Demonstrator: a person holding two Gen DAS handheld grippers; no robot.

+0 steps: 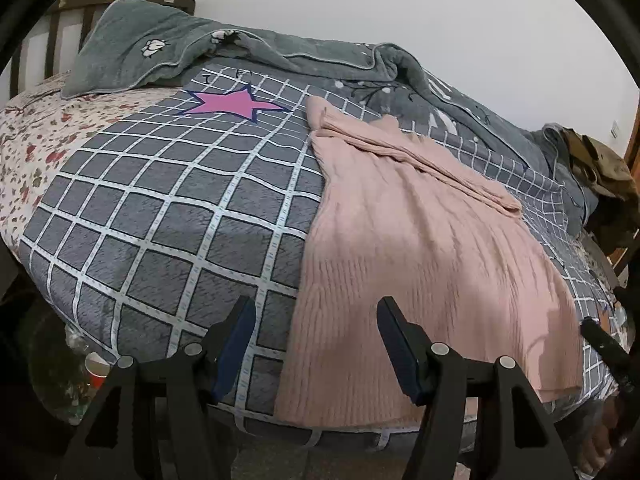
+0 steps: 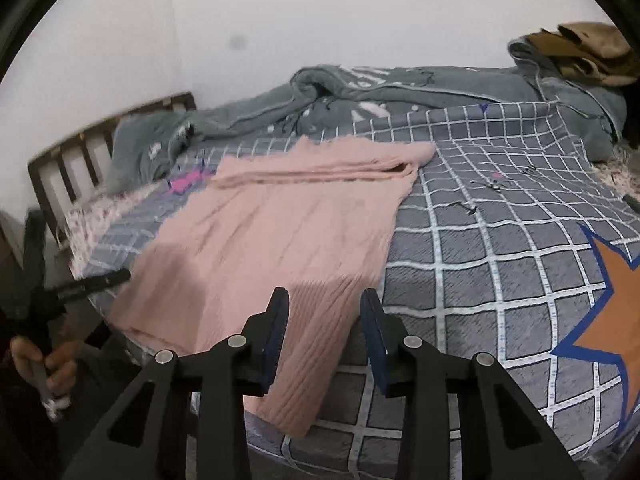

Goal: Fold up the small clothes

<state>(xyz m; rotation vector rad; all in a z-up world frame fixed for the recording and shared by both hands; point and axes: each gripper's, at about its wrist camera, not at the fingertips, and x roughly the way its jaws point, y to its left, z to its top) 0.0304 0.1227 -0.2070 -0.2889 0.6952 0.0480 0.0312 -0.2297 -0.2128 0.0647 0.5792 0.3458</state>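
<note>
- The pink knit sweater [image 1: 420, 248] lies flat on the grey checked bedspread [image 1: 160, 208], hem at the near edge of the bed, a sleeve folded across its far end.
- Left gripper [image 1: 316, 344] hovers above the hem's left corner, jaws parted, holding nothing.
- Right gripper [image 2: 324, 336] hovers over the right hem corner, jaws likewise released.
- The ribbed knit looks soft, limp and light; it would likely sag and stretch, so pinching the ribbed hem corners seems wisest.
</note>
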